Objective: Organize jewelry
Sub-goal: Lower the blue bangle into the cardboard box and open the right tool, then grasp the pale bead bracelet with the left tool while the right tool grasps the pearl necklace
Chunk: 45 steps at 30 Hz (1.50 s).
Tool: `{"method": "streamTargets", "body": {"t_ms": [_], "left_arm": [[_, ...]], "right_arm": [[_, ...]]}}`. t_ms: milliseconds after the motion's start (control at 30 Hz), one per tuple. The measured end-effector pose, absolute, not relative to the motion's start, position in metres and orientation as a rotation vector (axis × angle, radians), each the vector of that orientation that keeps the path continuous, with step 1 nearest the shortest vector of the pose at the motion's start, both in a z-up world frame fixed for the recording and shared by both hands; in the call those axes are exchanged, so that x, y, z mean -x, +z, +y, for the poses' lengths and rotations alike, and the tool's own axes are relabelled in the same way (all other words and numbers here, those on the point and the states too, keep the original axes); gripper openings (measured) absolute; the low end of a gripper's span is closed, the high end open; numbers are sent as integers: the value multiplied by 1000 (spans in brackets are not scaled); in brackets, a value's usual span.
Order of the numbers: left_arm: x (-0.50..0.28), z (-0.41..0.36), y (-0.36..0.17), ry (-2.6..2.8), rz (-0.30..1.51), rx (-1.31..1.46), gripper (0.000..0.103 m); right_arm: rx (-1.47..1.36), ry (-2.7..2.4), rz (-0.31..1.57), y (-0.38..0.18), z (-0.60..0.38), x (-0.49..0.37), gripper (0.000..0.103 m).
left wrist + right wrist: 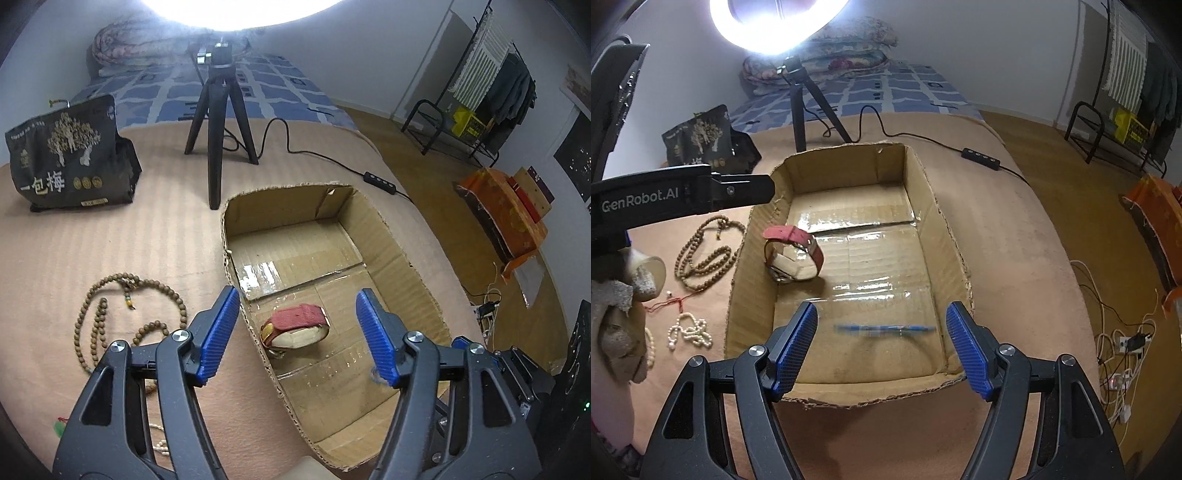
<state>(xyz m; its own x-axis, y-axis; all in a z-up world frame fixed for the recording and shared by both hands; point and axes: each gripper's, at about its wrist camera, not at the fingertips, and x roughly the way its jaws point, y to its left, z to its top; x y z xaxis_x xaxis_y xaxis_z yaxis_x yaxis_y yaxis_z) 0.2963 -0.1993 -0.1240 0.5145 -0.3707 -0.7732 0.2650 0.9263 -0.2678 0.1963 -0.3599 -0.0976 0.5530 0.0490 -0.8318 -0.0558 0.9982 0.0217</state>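
Red-strapped watch [793,254] is seen lying inside the cardboard box [945,236], near its left wall. Both the left hand-held gripper [297,332] and right hand-held gripper [882,343] are held wide apart, empty. Wooden beads [110,317] are left on the bed [74,240] beside the box.

blue pen [884,329]: motion-blurred, detail unreadable | wooden bead necklace [110,317]: lower loop hidden behind left gripper [297,332] | white pearl string [162,448]: mostly hidden | ring light [236,11]: overexposed, cut off by top edge
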Motion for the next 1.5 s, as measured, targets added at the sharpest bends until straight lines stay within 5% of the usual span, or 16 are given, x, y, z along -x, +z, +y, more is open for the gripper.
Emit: {"method": "streamTargets", "body": {"t_ms": [967,1500], "left_arm": [[-246,-68,-59,-272,804,53,67],[-202,22,-112,-228,946,60,67]], "right_arm": [[16,178,857,-63,-310,-178,72],[128,378,949,-100,-218,-169,72]]}}
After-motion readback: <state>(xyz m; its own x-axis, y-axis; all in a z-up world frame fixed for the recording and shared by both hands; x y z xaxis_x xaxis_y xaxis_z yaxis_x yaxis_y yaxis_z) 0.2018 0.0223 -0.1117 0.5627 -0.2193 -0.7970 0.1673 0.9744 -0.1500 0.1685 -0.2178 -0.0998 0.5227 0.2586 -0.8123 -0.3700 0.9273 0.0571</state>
